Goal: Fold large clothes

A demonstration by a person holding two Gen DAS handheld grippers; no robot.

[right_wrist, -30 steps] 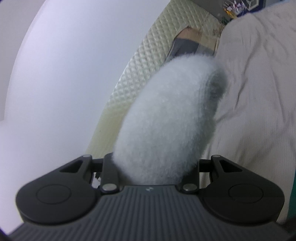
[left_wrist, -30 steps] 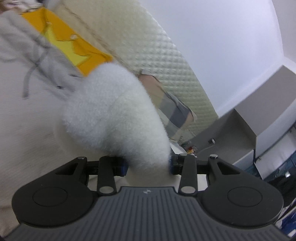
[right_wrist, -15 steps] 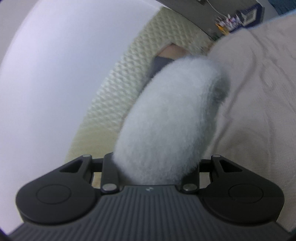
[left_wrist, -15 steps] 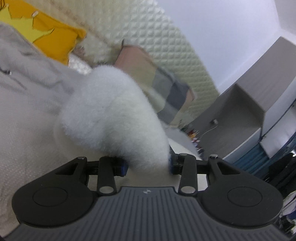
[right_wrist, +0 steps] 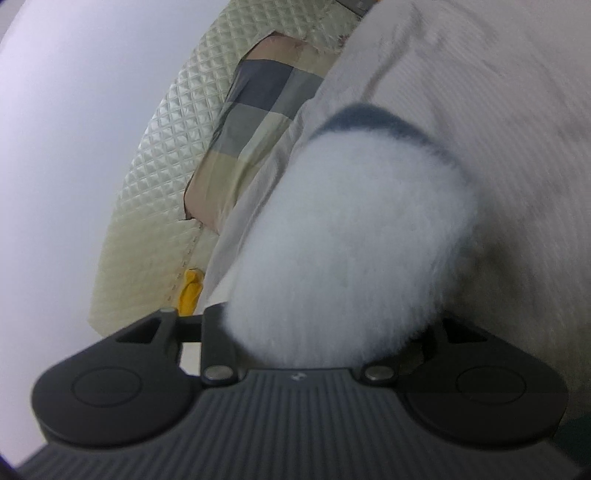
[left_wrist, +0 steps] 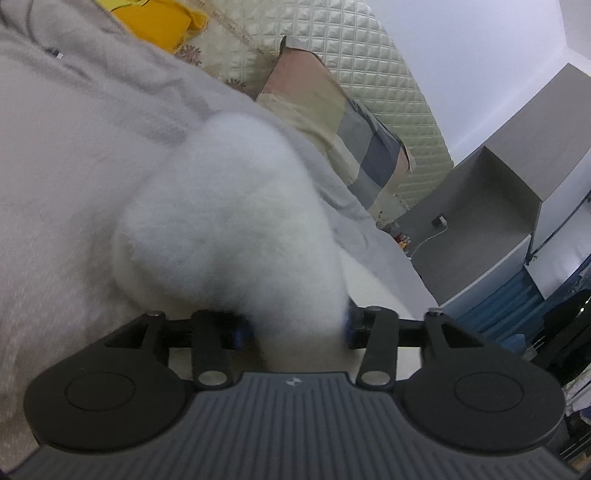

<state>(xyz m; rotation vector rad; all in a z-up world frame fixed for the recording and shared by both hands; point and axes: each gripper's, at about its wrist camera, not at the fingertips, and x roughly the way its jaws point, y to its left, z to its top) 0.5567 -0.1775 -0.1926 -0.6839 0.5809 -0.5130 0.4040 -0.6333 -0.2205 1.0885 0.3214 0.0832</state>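
Both fingers (left_wrist: 238,334) (right_wrist: 218,332) pinch white fleece garment (left_wrist: 236,229) (right_wrist: 347,243) between them.

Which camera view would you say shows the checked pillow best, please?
The left wrist view: the checked pillow lies nearly whole against the quilted headboard, its pink, cream, grey and blue squares clear. The right wrist view shows the same pillow partly hidden behind the grey garment and the fluffy white fabric.

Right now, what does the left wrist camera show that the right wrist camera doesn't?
Only the left wrist view shows the grey cabinet and a wide stretch of the yellow cushion. Only the right wrist view shows a dark band along the fleece's top edge. Both show white fleece bunched at the gripper, the checked pillow and the quilted headboard.
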